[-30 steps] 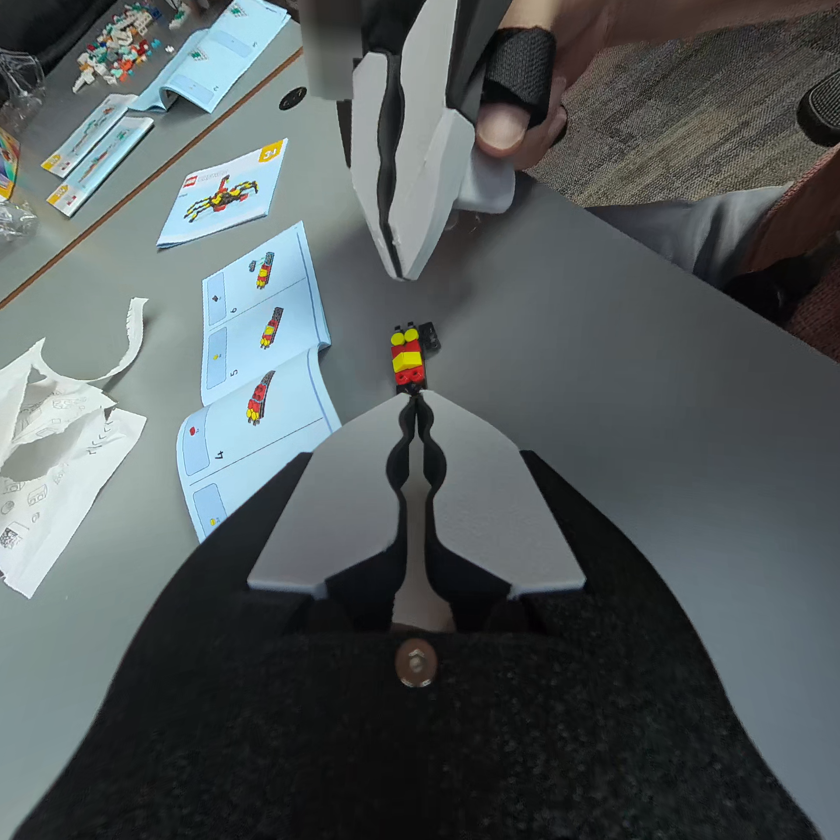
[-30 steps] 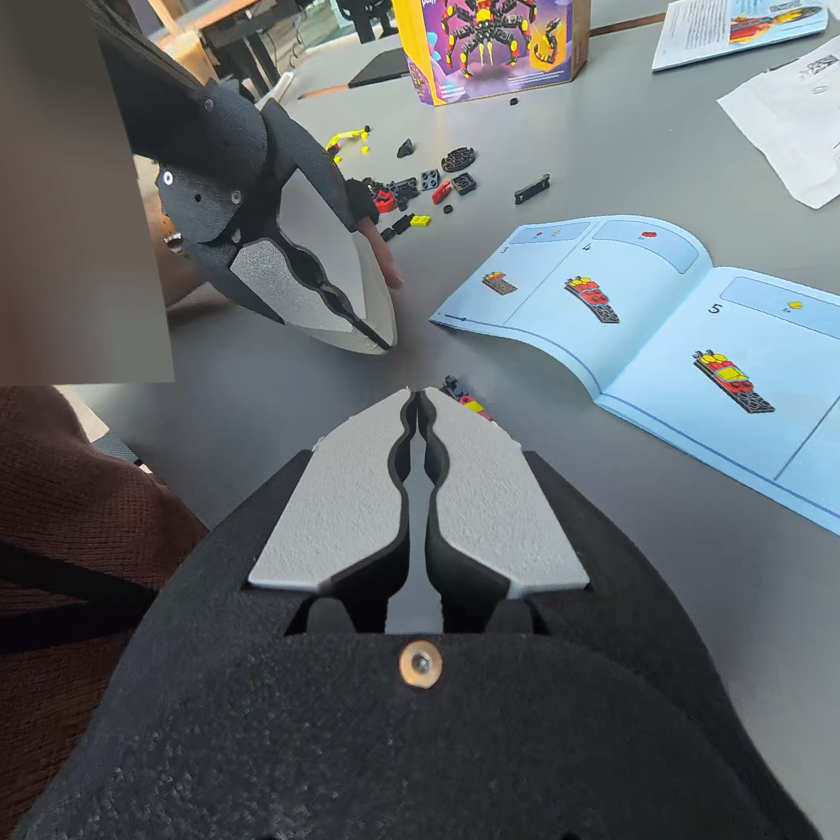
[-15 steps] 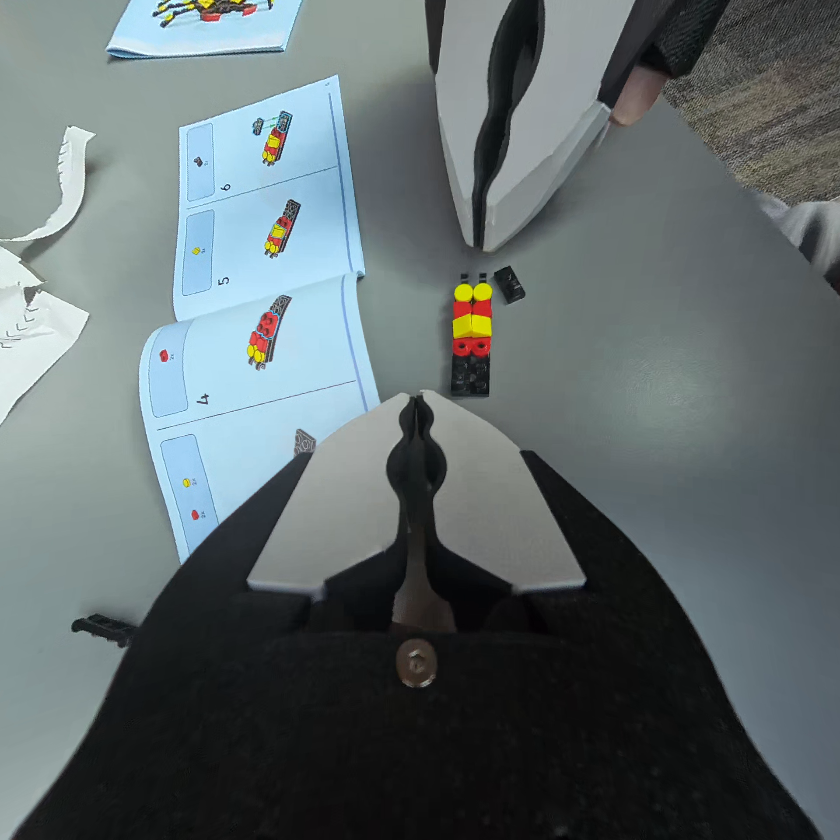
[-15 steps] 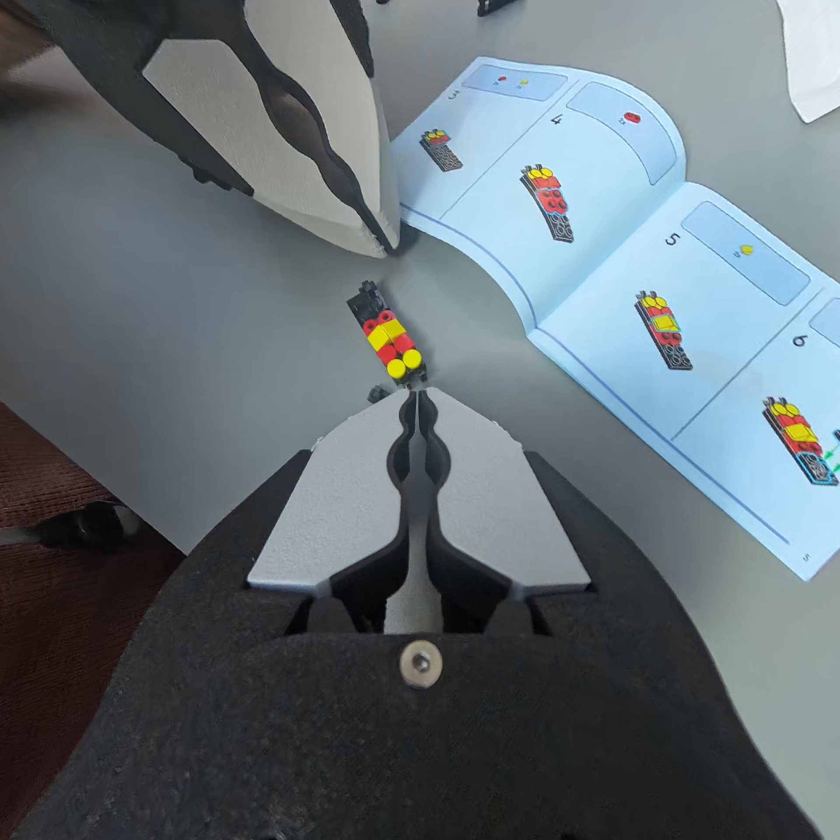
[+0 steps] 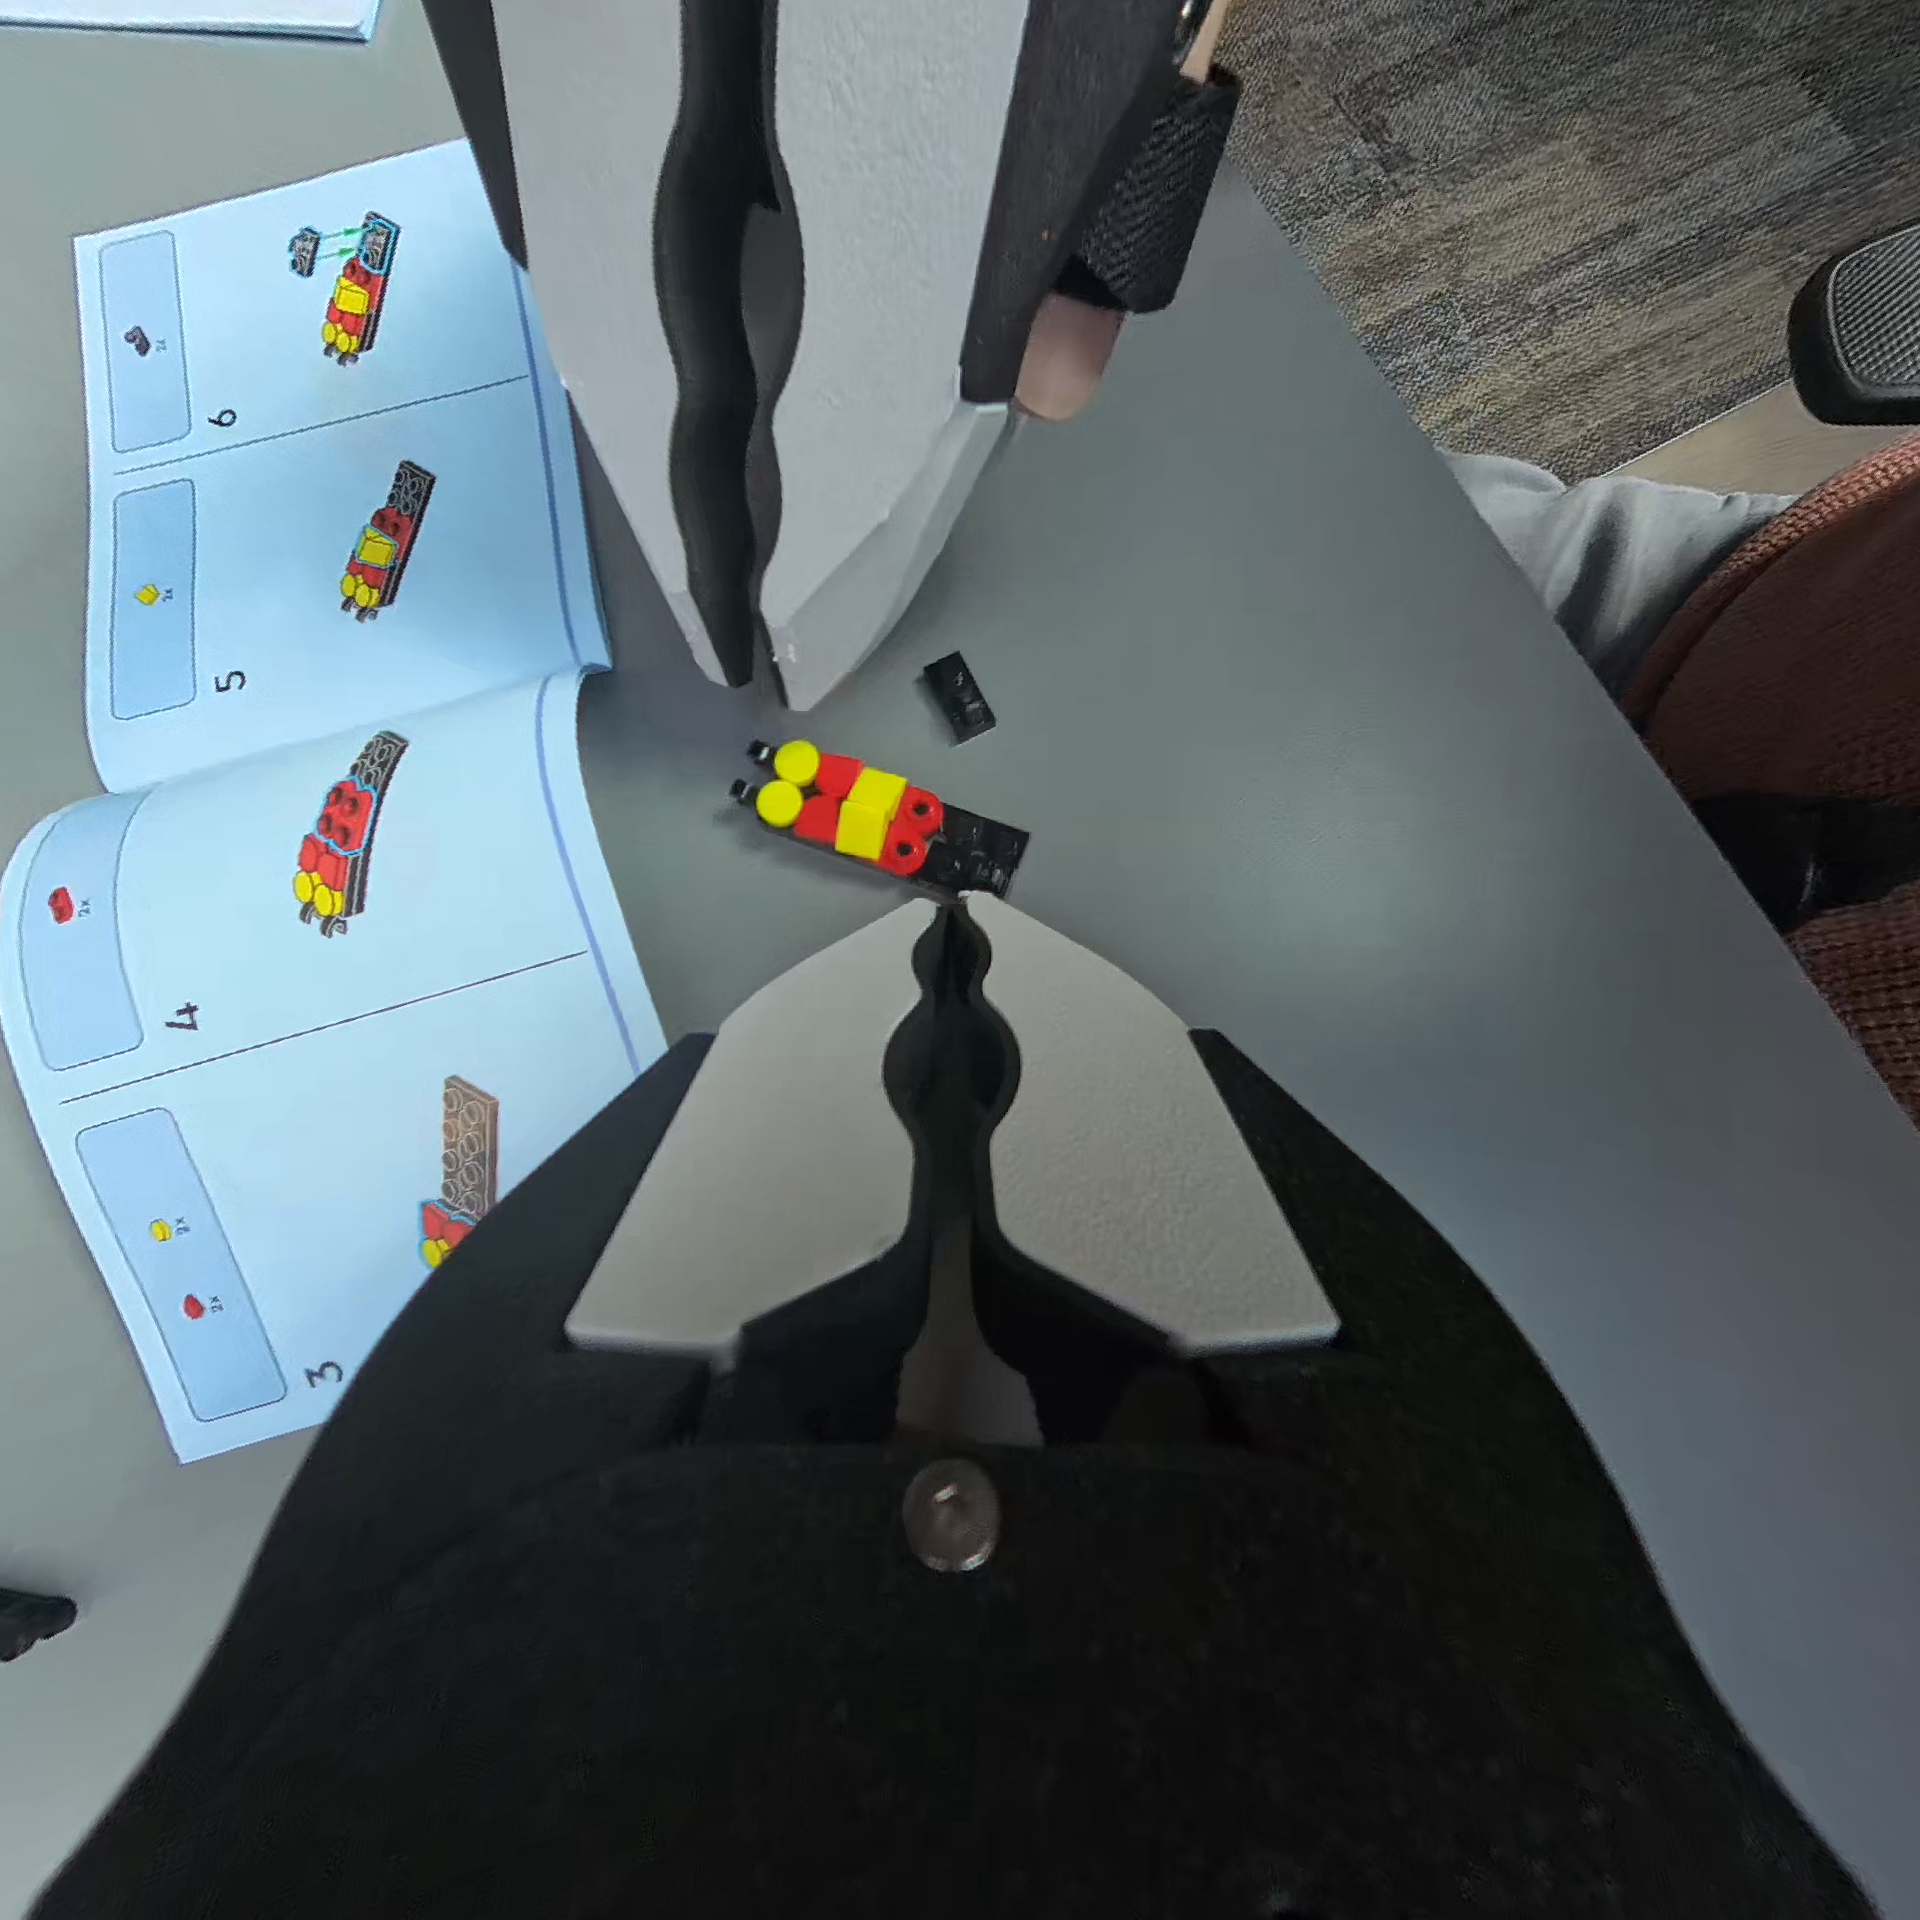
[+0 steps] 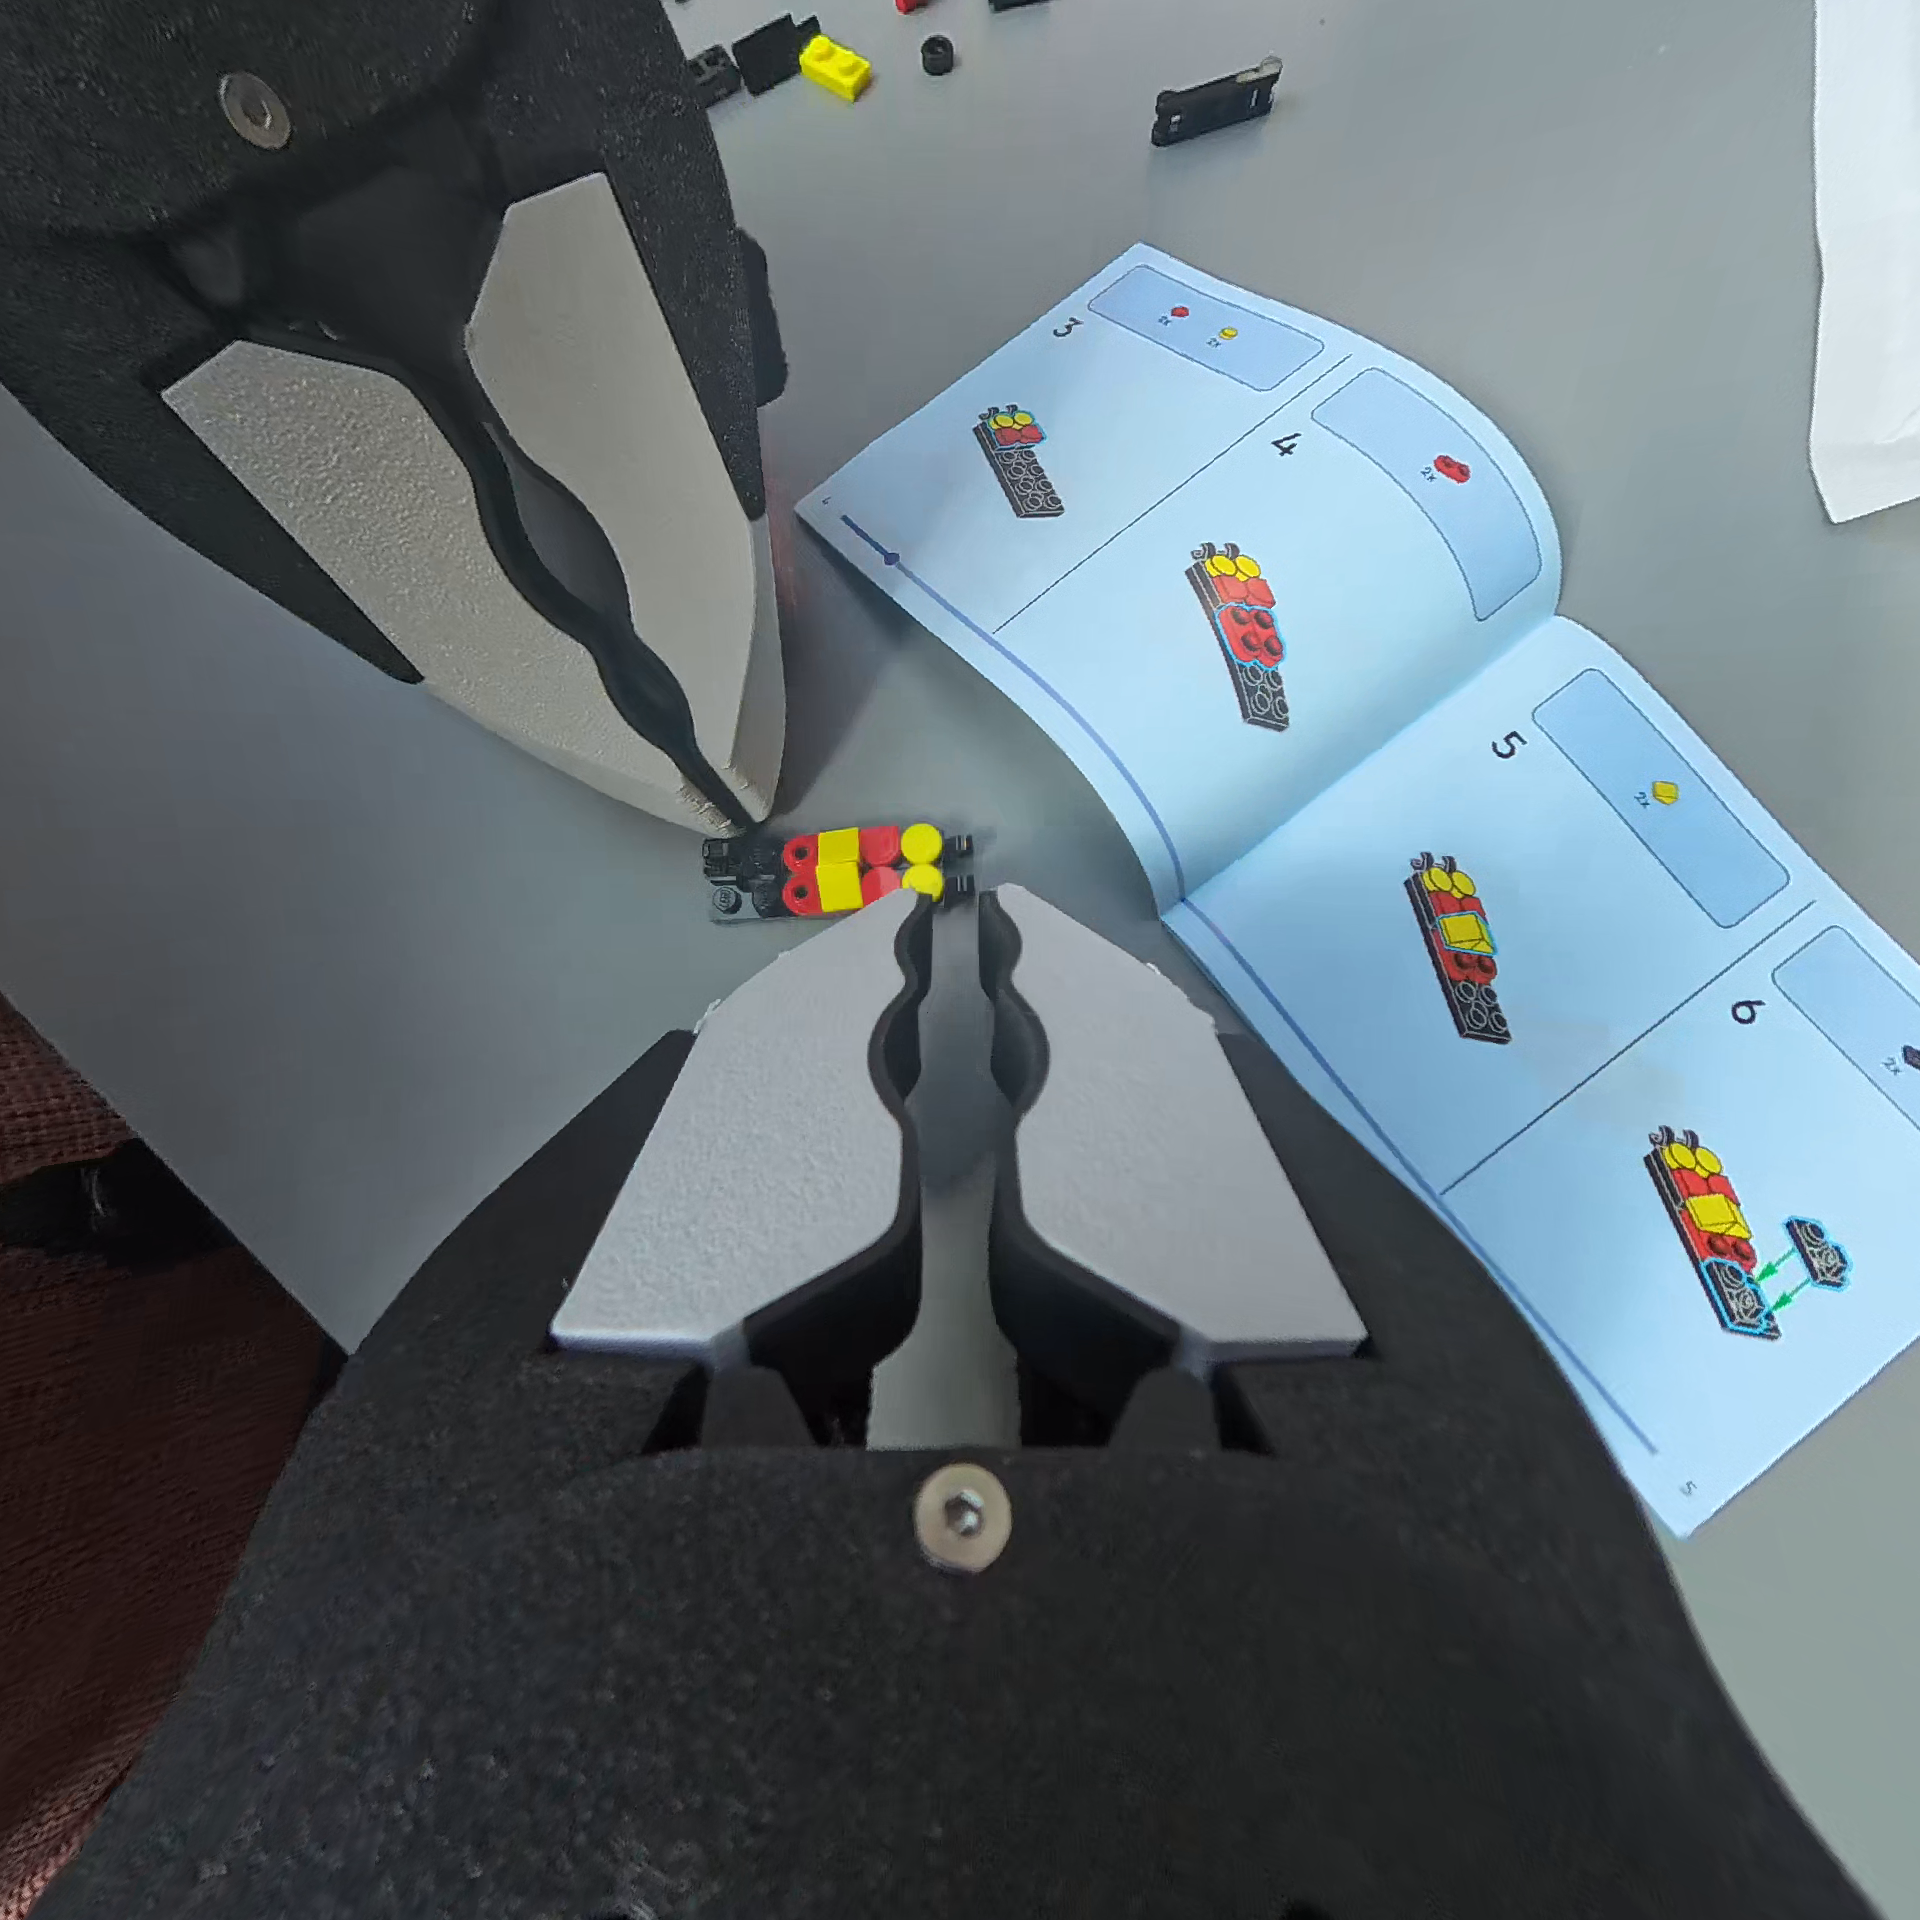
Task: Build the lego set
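Note:
A small lego assembly, a black plate with red and yellow pieces on it, lies flat on the grey table. My left gripper is shut and empty, with its tips at the plate's bare black end. My right gripper is open by a narrow gap, empty, with its tips at the yellow-stud end of the assembly. The two grippers face each other across it. A loose small black piece lies just beside the assembly. In the right wrist view my own fingers hide that piece.
An open blue instruction booklet lies beside the assembly. Loose pieces lie farther off: a yellow brick and a long black piece. White paper is at the right. The table edge runs close by, with carpet beyond. The tips of one gripper are about 5 cm away from the tips of the other. Left tips and right tips are each some 20 cm from the yellow brick.
Both grippers have come down close to the assembly. It has turned crosswise between their tips. The right gripper's fingers have parted slightly; the left stays shut.

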`<state>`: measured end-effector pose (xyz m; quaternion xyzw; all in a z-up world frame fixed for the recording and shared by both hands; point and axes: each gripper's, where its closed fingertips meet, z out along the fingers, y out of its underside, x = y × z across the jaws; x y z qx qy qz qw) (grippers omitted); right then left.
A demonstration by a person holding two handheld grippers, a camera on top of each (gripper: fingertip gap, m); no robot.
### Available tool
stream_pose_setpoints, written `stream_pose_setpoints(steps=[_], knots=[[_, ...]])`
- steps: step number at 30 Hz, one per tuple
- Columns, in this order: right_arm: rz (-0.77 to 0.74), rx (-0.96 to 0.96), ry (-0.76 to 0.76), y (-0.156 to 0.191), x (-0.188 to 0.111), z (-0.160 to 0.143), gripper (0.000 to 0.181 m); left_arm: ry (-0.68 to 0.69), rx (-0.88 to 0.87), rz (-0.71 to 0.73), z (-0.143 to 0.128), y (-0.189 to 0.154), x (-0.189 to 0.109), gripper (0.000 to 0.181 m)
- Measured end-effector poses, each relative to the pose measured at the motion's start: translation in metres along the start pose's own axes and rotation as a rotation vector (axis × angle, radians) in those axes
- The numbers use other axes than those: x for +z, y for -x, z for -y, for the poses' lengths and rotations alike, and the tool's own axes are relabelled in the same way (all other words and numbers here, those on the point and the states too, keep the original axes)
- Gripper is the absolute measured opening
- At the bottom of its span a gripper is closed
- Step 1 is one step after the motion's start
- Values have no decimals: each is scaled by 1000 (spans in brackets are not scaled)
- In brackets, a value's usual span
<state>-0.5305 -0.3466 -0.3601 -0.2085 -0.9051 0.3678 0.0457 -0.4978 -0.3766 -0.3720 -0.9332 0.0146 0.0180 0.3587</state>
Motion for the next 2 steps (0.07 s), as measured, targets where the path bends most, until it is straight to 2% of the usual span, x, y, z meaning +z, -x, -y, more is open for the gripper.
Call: stream_pose_setpoints(steps=[1, 2], knots=[[4, 8, -10, 3, -5, -3, 9, -9, -3, -12, 3, -4, 1, 0], [2, 15, -17, 8, -11, -8, 10, -12, 0, -8, 4, -6, 2, 0]])
